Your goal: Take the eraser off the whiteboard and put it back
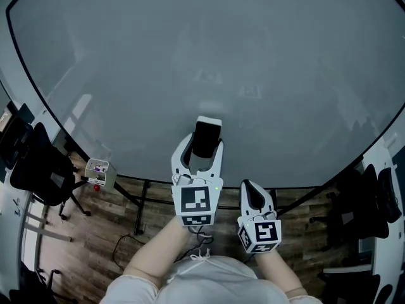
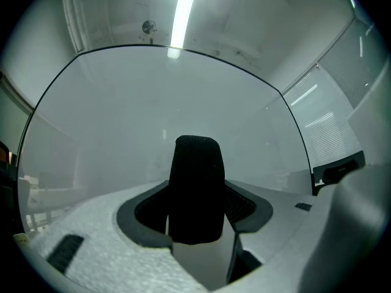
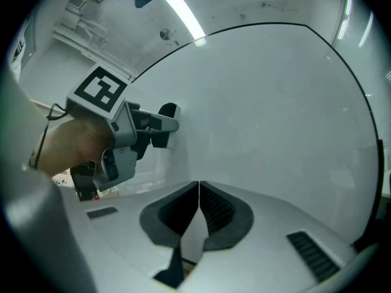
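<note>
a: which step were you on at that moment?

b: the carrying part, i judged. my left gripper (image 1: 201,149) had its jaws closed narrowly on the eraser (image 1: 207,135), a dark block with a pale edge. it was held in front of the lower middle of the whiteboard (image 1: 202,56). whether that was the taking-off half or the putting-back half, i could not say from that alone.

a: was the eraser touching the board?

b: i couldn't tell. in the head view it lay over the board's surface, just above the bottom edge. in the right gripper view its tip sat very close to the board, but any gap was too fine to read.

a: and the pose?

b: my left hand (image 3: 73,142) reached forward and up, with the gripper pointed at the board and its marker cube (image 1: 195,202) facing my head camera. the eraser stood upright between the jaws. the right gripper (image 1: 255,194) hung lower and nearer my body, just beside the left, with its jaws pressed together on nothing.

a: what did the next move call for?

b: in my judgement, setting the eraser flat against the board, parting the jaws slowly, then drawing straight back. the risk i saw was the eraser sliding down if i released it before it had seated.
</note>
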Demonstrator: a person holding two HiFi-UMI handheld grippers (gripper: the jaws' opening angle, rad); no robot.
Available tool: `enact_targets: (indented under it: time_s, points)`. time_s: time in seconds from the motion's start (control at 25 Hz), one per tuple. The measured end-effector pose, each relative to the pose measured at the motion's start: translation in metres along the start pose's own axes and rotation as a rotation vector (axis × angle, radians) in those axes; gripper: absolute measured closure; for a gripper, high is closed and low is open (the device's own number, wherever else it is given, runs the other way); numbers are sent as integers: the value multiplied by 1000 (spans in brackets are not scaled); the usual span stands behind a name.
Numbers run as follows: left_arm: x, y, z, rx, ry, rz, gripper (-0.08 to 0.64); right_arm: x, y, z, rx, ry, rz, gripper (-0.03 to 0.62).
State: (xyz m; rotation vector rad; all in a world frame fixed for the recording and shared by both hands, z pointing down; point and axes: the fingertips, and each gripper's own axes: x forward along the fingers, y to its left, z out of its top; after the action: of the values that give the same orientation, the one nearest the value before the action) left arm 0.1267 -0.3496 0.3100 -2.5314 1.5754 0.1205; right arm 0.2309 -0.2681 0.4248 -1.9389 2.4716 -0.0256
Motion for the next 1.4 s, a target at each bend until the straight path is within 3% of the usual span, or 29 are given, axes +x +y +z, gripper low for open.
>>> enact_targets:
  time_s: [0.2, 0.48, 0.8, 1.4]
  points:
    - [-19, -3, -15, 1, 11, -37, 301, -6, 6, -4, 2, 5, -15, 565]
    - [-55, -17, -53, 108, 42, -92, 301, -6, 22, 1, -3, -23, -22, 565]
    - [-92, -18, -114, -31, 144, -142, 301, -4, 36, 4, -6, -43, -20, 565]
    - [-85, 3, -110, -19, 133, -102, 301, 7, 48, 2, 1, -49, -1, 565]
